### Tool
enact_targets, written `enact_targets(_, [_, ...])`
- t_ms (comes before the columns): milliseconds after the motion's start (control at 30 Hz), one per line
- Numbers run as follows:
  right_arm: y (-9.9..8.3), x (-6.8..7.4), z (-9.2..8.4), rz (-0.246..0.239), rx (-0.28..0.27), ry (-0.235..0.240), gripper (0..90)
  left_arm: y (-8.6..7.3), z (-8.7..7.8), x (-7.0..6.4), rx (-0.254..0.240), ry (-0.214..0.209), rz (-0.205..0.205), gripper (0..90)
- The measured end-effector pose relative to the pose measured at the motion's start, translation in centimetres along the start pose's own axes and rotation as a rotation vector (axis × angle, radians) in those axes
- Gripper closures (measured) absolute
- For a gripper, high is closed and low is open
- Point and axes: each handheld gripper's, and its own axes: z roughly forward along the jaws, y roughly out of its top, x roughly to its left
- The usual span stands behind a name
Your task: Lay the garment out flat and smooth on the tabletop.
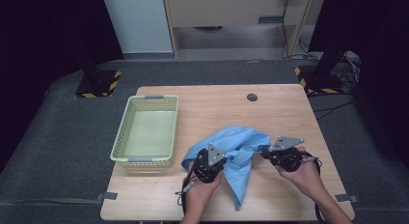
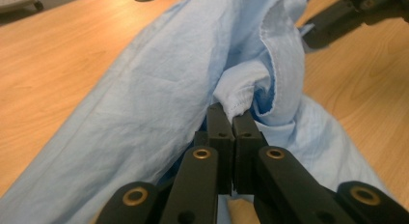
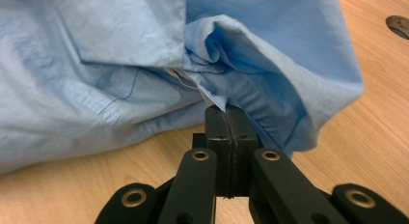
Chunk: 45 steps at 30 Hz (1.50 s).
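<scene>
Both grippers are clamped on the blue shirt (image 1: 231,151). Left gripper (image 1: 215,159), lower centre of the high view, has its jaws pressed together on a bunched hem edge; in the left gripper view a fold of white-blue fabric (image 2: 241,96) sticks out just above the jaw tips. Right gripper (image 1: 264,150), to the right of it, is closed on a seam near what looks like the collar or placket (image 3: 212,91), with only a thin sliver of cloth caught at the tips.

Shirt sits crumpled at centre of the wooden surface (image 1: 270,108), one tail hanging toward the bottom edge of the frame. Pale green basket (image 1: 126,137) stands to the left, apart from the shirt, nothing in it.

Risks, my read:
- Right grip is shallow. Any pull sideways and the seam could slip out, since so little cloth is pinched.
- Left grip holds several layers bunched. Lifting may drag the wrong layer and twist the shirt rather than spread it.
- Trailing tail could catch the surface edge or drag when moved toward the basket.
</scene>
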Motion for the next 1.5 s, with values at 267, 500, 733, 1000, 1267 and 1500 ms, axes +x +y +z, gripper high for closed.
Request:
enact_targets(267, [0.2, 0.7, -1.0, 0.020, -0.007, 0.053, 90.0, 1.1, -0.2, 0.9, -0.019, 0.009, -0.011, 89.7])
enact_targets(500, [-0.1, 1.0, -2.1, 0.031, -0.015, 0.081, 90.0, 2.3, 0.5, 1.4, -0.009, 0.006, 0.002, 89.7])
enact_targets(733, [-0.9, 1.4, -1.9, 0.042, 0.002, 0.098, 90.0, 2.6, 1.7, 1.7, 0.005, -0.001, -0.002, 89.6])
enact_targets(1000, [-1.3, 1.5, -2.0, 0.049, 0.003, 0.112, 90.0, 3.0, 2.4, 1.9, 0.014, -0.010, -0.002, 89.6])
enact_targets(1267, [-1.4, 2.3, -1.9, 0.042, 0.012, 0.136, 90.0, 4.2, 3.1, 2.3, 0.016, -0.019, 0.008, 89.6])
enact_targets(1500, [-1.0, 3.2, -1.7, 0.025, 0.014, 0.159, 90.0, 5.4, 3.6, 2.6, 0.014, -0.031, 0.017, 89.6])
